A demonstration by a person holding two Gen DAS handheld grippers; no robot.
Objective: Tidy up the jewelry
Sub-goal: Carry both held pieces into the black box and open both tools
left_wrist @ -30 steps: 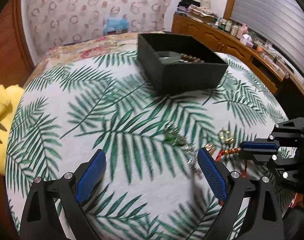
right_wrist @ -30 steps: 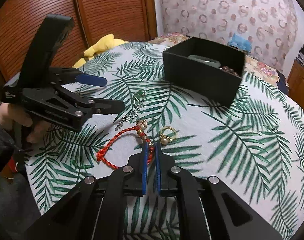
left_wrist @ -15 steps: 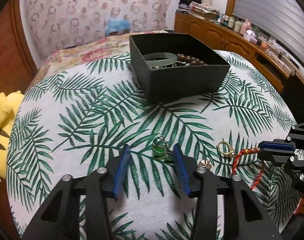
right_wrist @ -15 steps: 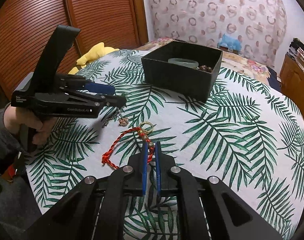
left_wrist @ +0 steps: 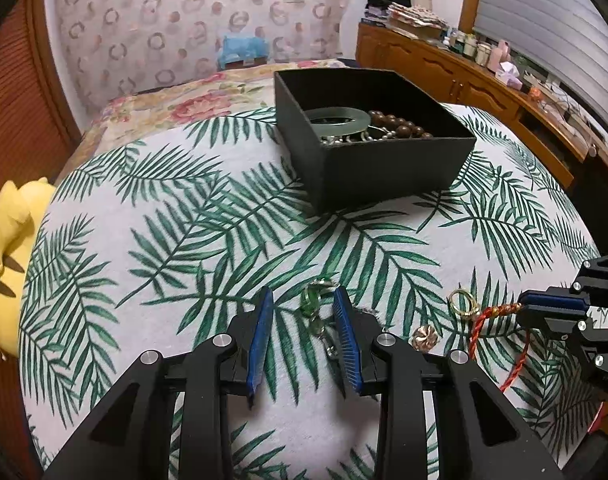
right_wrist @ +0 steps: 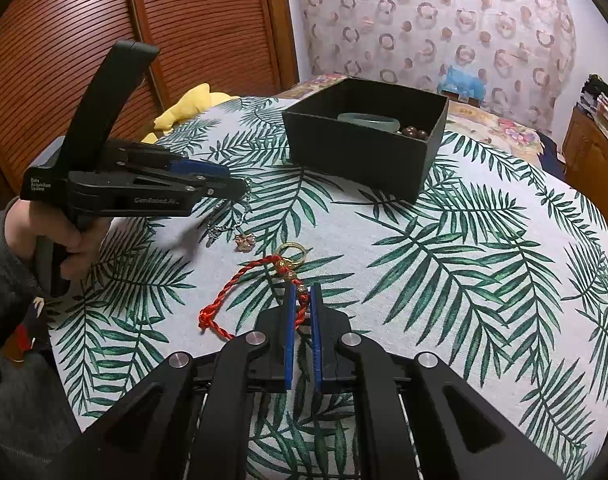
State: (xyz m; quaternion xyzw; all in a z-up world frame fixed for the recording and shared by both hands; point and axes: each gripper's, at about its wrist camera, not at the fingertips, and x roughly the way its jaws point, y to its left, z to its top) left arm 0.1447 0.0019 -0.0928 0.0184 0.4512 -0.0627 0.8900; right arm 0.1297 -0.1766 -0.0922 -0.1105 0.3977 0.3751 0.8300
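A black box (left_wrist: 384, 168) on the palm-print table holds a pale green bangle (left_wrist: 336, 122) and brown beads (left_wrist: 396, 126); it also shows in the right wrist view (right_wrist: 364, 156). My left gripper (left_wrist: 304, 312) is partly closed around a green-stone chain (left_wrist: 314, 312), with a gap between each pad and the chain. My right gripper (right_wrist: 302, 300) is shut on a red cord bracelet (right_wrist: 240, 280), seen also in the left wrist view (left_wrist: 488, 320). A gold ring (left_wrist: 464, 304) and a small copper charm (left_wrist: 424, 336) lie between the grippers.
A yellow plush toy (left_wrist: 8, 256) sits at the table's left edge. A wooden sideboard (left_wrist: 484, 80) with clutter runs along the right. A slatted wooden door (right_wrist: 104, 40) stands behind the left gripper (right_wrist: 224, 184).
My left gripper has risen and closed in from wide open around the green-stone chain. My right gripper stays shut on the red bracelet and has lifted it slightly.
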